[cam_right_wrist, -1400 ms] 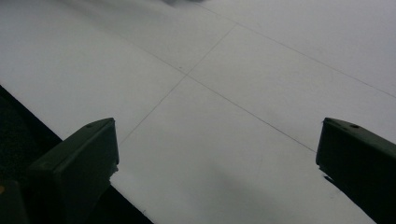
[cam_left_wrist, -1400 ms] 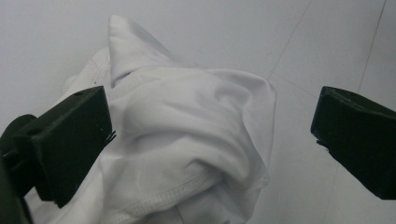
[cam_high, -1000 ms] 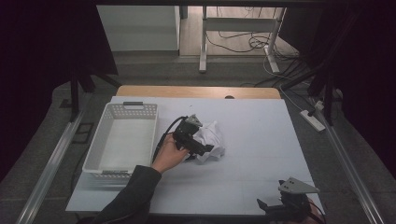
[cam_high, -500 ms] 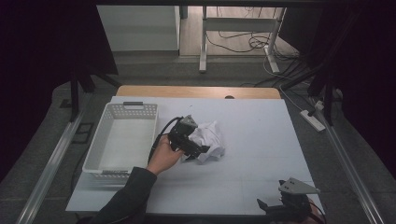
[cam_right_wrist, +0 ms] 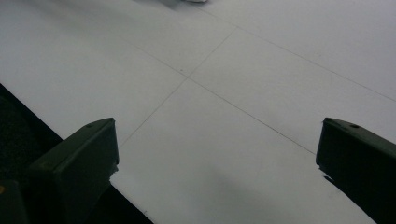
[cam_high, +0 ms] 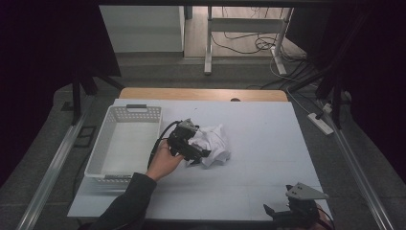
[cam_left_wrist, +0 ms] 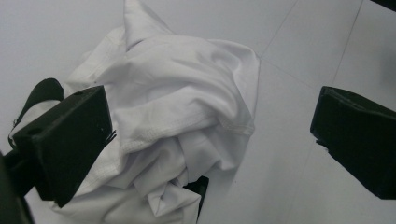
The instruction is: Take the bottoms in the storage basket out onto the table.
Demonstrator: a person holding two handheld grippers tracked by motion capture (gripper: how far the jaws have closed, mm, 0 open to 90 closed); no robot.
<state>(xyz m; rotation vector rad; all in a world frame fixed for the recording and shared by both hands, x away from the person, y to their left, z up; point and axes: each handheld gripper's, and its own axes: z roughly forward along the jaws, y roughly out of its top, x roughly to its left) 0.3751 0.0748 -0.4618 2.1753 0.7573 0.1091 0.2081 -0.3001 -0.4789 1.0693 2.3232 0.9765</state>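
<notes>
Cloth (cam_high: 213, 142), white and crumpled into a heap, lies near the middle of the desk (cam_high: 268, 167) in the high view, just right of a white basket (cam_high: 127, 143) that stands along the desk's left edge. The left gripper (cam_high: 194, 152), held in the person's hand (cam_high: 164, 160), is at the heap's left side with its jaws over the fabric, while the right gripper (cam_high: 287, 213) sits idle at the desk's near right corner. In the left gripper view, the jaws stand wide apart and hold nothing; the left jaw is low over the folds on the heap's left side and the right jaw hangs over bare desk beyond the cloth's (cam_left_wrist: 177, 126) edge. In the right gripper view, the jaws are likewise spread wide and empty above the bare desk top (cam_right_wrist: 243, 84), well apart from the heap. The step in hand looks like taking hold of the cloth, probably for the basket. To do it well, the left gripper should come down so both jaws bracket a thick ridge of folds, then close firmly, since pinching a single loose layer could let the bundle unravel and drag.
</notes>
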